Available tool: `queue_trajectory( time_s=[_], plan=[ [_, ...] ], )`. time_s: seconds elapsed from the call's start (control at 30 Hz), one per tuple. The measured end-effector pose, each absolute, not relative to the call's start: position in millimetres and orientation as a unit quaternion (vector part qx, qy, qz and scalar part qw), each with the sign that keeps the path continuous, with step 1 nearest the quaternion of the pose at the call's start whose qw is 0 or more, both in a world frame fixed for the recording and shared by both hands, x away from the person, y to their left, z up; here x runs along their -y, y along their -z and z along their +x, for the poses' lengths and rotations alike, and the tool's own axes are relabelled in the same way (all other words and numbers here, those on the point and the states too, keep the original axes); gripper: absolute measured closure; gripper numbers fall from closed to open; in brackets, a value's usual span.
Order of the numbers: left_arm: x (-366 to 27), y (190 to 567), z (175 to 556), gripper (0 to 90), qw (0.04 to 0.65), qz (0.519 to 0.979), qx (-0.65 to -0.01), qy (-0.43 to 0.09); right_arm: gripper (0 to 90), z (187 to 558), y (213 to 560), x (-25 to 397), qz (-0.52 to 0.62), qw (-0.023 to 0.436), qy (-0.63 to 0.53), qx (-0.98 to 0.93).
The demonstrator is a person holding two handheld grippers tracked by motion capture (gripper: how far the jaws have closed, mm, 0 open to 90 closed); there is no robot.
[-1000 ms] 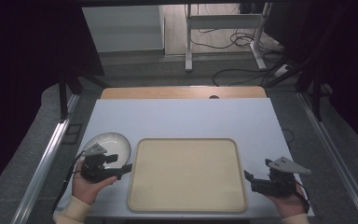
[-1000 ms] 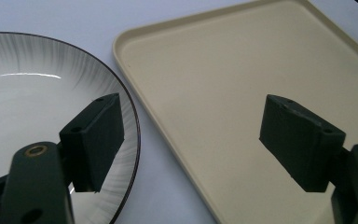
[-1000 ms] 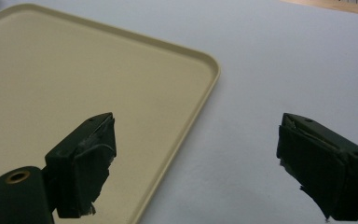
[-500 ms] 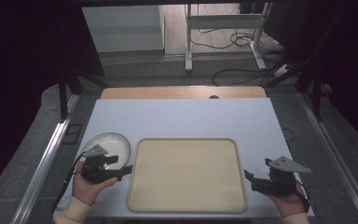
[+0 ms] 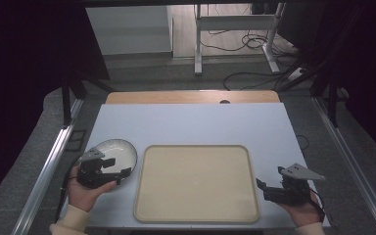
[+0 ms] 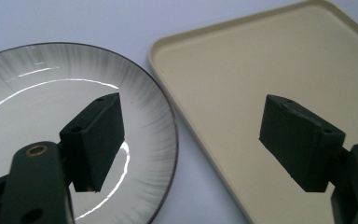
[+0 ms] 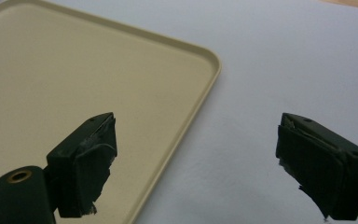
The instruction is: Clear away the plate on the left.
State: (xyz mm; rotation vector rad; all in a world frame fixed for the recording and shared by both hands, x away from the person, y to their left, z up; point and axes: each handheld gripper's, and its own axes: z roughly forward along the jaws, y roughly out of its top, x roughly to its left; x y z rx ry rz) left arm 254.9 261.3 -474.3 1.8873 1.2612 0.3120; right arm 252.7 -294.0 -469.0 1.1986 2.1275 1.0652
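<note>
On the pale tabletop [image 5: 191, 122] a beige tray [image 5: 196, 181] lies at the near middle, and a plate [image 5: 115, 152] with a dark rim and grey streaks sits just beside the tray's left edge, at about 9 o'clock from the tray's centre. In the high view the plate and tray look almost touching; the left gripper view shows a thin strip of tabletop between the plate [image 6: 37, 112] and the tray [image 6: 261, 84], so they lie apart. The left tool [image 5: 121, 174] is held in the left hand [image 5: 85, 191] over the plate's near rim, at about 6 o'clock on the plate, its jaws pointing toward 3 o'clock at the tray. Seen from its own camera, the left tool [image 6: 191, 140] stands wide open, one jaw over the plate's inner face and the other over the tray's floor, with the plate rim and tray wall in the gap; it grips nothing. I cannot tell whether either jaw touches what lies below it. The right tool [image 5: 260, 185] is held in the right hand [image 5: 303, 210] just off the tray's right edge, at about 4 o'clock from the tray's centre, pointing toward 9 o'clock. In its own view the right tool [image 7: 196, 158] is also wide open and empty, one jaw over the tray [image 7: 74, 79], the other over bare tabletop [image 7: 284, 60]. The tray itself is bare.
</note>
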Motion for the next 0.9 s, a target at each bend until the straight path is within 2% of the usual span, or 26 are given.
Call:
queue_trajectory(
  time_s=[0.33, 0.9],
  plan=[
    [-271.6, 473.3, 260.5, 21.4, 0.399, 0.75, -0.509, -0.139, 13.6, 253.2, 471.0, 294.0, 0.439, 0.237, -0.381, -0.779],
    [-306.0, 481.7, 272.5, 21.4, 0.408, 0.717, -0.549, -0.133, 13.6, 254.5, 474.3, 292.5, 0.44, 0.229, -0.372, -0.785]
  ],
)
